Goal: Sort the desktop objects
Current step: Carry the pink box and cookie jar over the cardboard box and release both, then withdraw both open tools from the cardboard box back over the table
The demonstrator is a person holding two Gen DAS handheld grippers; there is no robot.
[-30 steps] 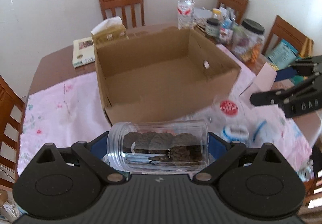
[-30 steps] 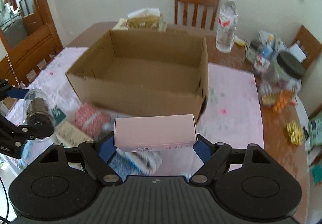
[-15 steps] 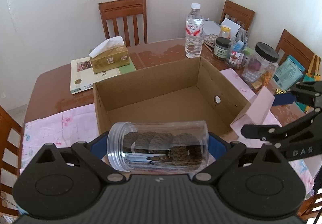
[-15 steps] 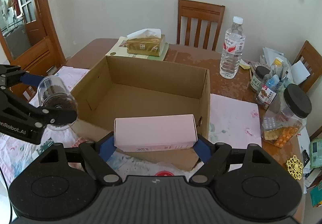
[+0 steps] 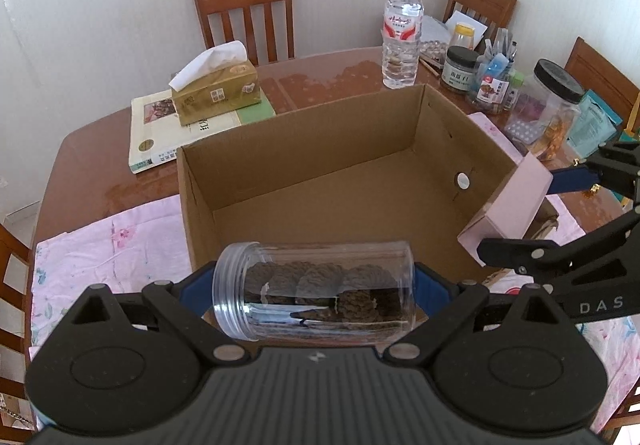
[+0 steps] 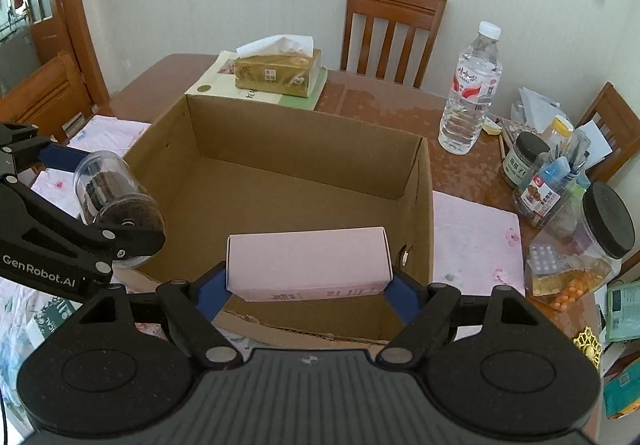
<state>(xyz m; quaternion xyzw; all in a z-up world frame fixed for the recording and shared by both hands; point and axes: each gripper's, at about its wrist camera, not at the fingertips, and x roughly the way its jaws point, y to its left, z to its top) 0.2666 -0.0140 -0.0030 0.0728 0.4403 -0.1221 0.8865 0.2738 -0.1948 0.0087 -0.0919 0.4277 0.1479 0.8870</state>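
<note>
Both loads have been carried forward since the earlier frames: the open brown cardboard box [image 6: 288, 197], formerly seen ahead across the cloth, is now directly beneath the two grippers. The clear plastic jar of dark brown cookies [image 5: 314, 289] is clamped lengthwise, on its side, between the blue pads of the left gripper [image 5: 316, 291], its threaded lidless mouth at one pad and its base at the other. It is held over the near-left corner of the box. The pale pink rectangular carton [image 6: 308, 263] is gripped end to end by the right gripper [image 6: 308, 277], level, and is held above the near-right part of the box interior.

Progress is judged as early. The box floor is seen bare; nothing has been deposited yet. Both items remain to be lowered and released. Further packets are partly visible on the pink floral cloth [image 6: 472, 233] at the near edge, and are probably still to be sorted.

Beyond the box, a gold tissue box [image 5: 216, 91] is seen resting on a book, with a clear water bottle [image 6: 470, 89] and a cluster of jars further right on the brown wooden table [image 5: 80, 165].
</note>
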